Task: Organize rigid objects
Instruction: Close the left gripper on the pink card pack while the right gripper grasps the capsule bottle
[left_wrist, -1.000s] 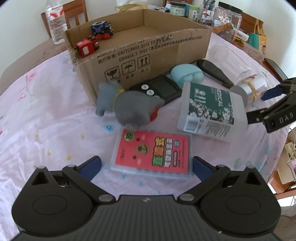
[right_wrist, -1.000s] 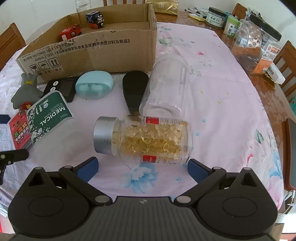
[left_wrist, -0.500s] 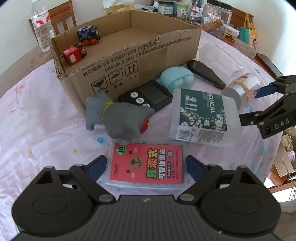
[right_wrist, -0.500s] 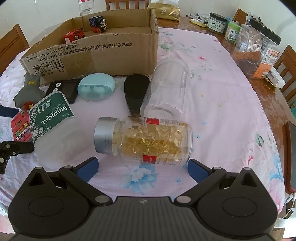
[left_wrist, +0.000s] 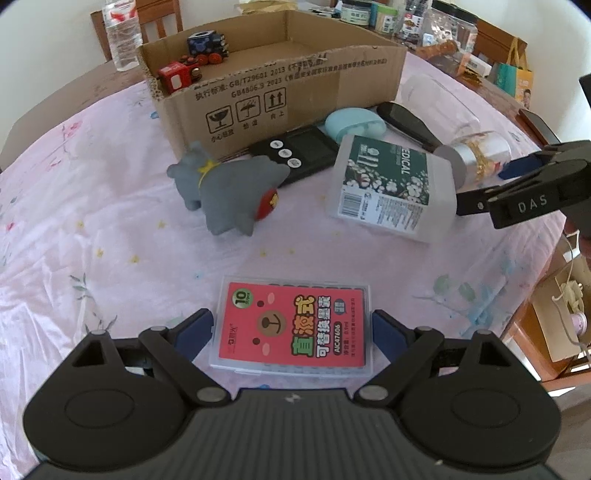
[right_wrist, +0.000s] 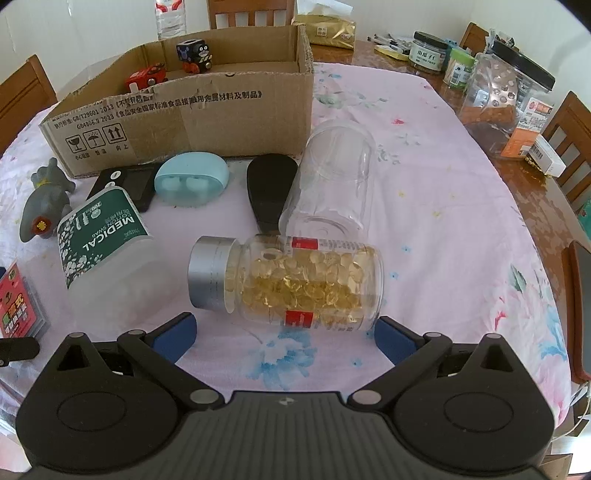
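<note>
left claw (left_wrist: 291, 328) is spread wide, its blue pads on either side of a red-labelled flat case (left_wrist: 293, 328) lying on the worktop (left_wrist: 110, 240), not touching it. right claw (right_wrist: 284, 332) is also wide, just short of a capsule bottle (right_wrist: 291, 284) lying on its side. behind sit a cotton swab tub (right_wrist: 103, 236), a grey toy animal (left_wrist: 225, 192), and a cardboard box (left_wrist: 280, 88) holding two toy trains.

Two toy trains (left_wrist: 192, 62), two jars (right_wrist: 295, 280), one box (left_wrist: 273, 77).
</note>
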